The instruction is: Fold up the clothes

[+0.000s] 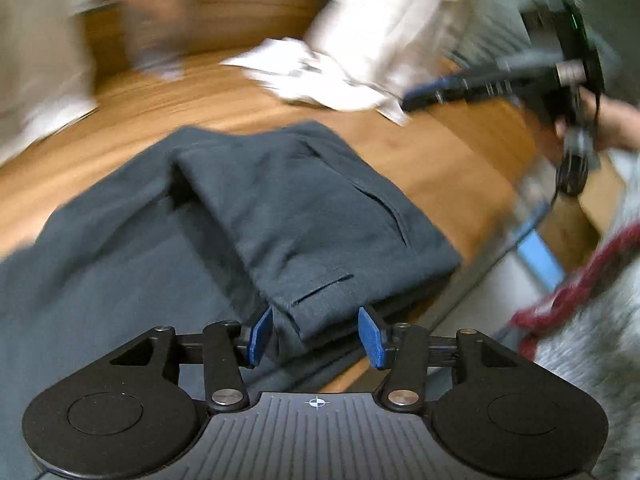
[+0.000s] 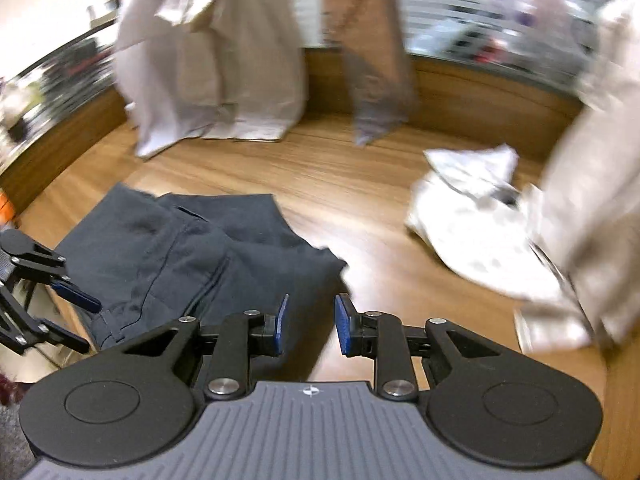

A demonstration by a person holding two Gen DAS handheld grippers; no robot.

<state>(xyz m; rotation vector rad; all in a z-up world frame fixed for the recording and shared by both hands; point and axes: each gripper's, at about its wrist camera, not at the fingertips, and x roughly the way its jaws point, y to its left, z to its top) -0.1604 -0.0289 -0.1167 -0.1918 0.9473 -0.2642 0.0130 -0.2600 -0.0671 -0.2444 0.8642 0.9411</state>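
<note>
left wrist view: no writing or labels readable anywhere, only a small crosshair mark on the ribbed grey gripper body. left gripper (image 1: 316, 336) has black linkages and blue flat pads (image 1: 262, 334), jaws parted about halfway. the folded edge of the dark trousers (image 1: 304, 216) lies between the pads but neither pad presses on it, so nothing gripped. trousers are matte navy woven cloth, folded into a thick rectangle, a slit pocket and seam showing, lying on the wood-grain table (image 1: 440, 160) near its front edge. further back a crumpled white cloth (image 1: 320, 76), blurred. right gripper (image 1: 424, 94) comes in from the right, black with a blue tip, held by a hand (image 1: 616, 120); too smeared to read its jaws here. red knit thing (image 1: 572, 280) at the right edge, fuzzy.

right wrist view: right gripper (image 2: 310, 326) jaws a narrow gap apart, blue pads bare, nothing between them, over bare table (image 2: 320, 176). trousers (image 2: 192, 252) sit left of it, rumpled top layer. left gripper (image 2: 76, 300) at the trousers' left edge. white cloth (image 2: 472, 216) right, beige hanging garments (image 2: 216, 60) behind, all blurred.
</note>
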